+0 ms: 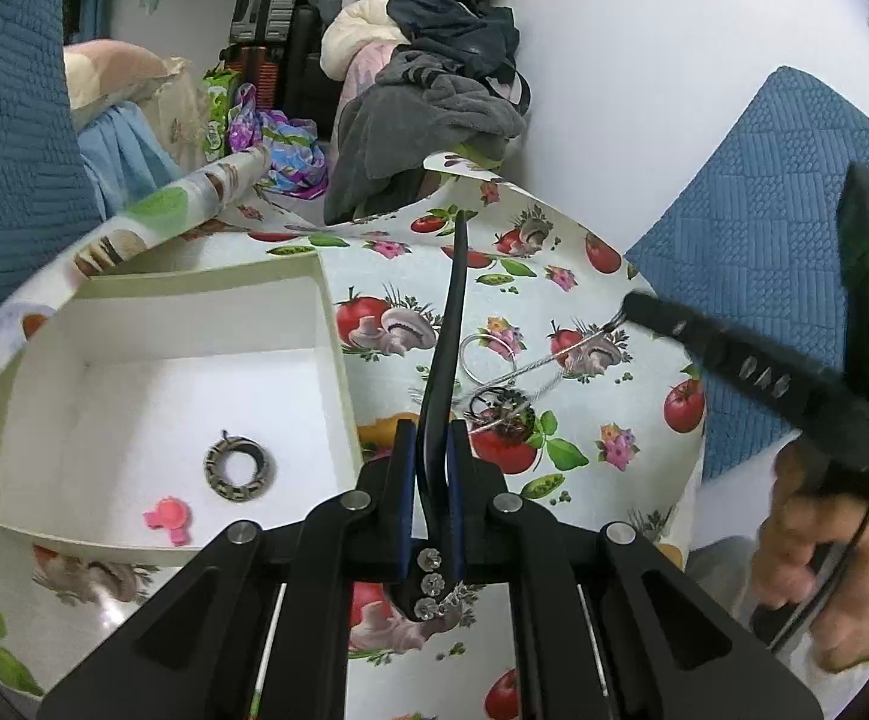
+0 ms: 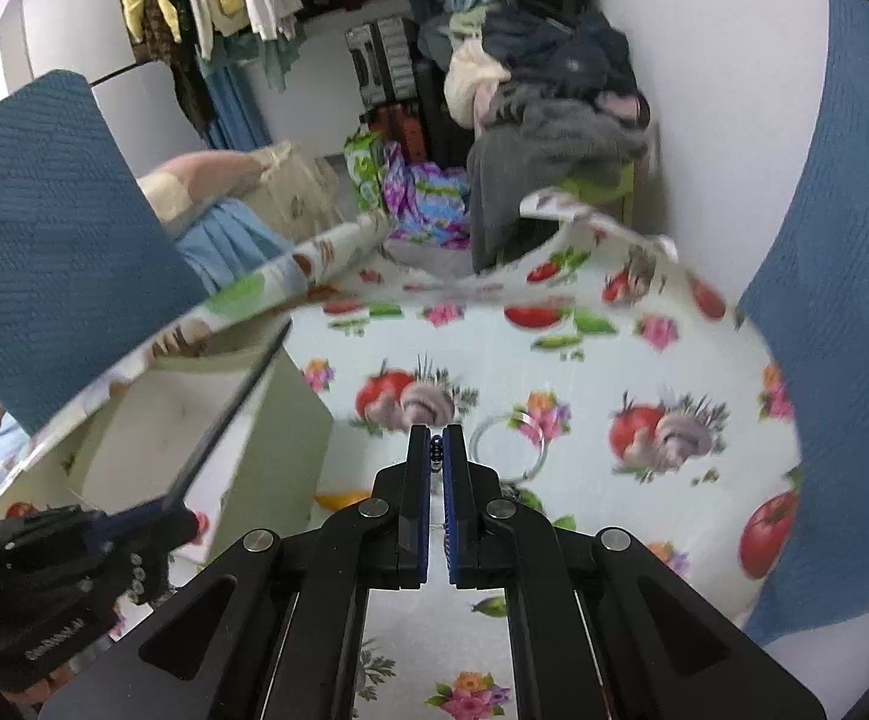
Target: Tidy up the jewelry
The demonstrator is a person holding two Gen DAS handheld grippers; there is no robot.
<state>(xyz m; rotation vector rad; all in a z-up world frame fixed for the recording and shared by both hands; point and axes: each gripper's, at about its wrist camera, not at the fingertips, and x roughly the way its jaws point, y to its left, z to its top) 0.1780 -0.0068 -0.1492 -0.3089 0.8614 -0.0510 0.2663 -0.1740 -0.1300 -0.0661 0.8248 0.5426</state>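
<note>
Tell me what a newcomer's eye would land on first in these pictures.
First, the black headband clamped in the left tool, arching up over the tomato-print tablecloth. To its right, the right tool lifts a silvery chain off a small jewelry heap. At left, the white box holds a patterned ring-shaped piece and a pink clip.

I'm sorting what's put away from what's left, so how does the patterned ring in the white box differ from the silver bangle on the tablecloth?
The patterned ring lies inside the white box; the silver bangle lies out on the tablecloth. The patterned ring is thick, dark and mottled; the silver bangle is a thin, shiny hoop. The bangle's opening looks far wider than the ring's. Both are round and lie flat, held by neither gripper.
</note>
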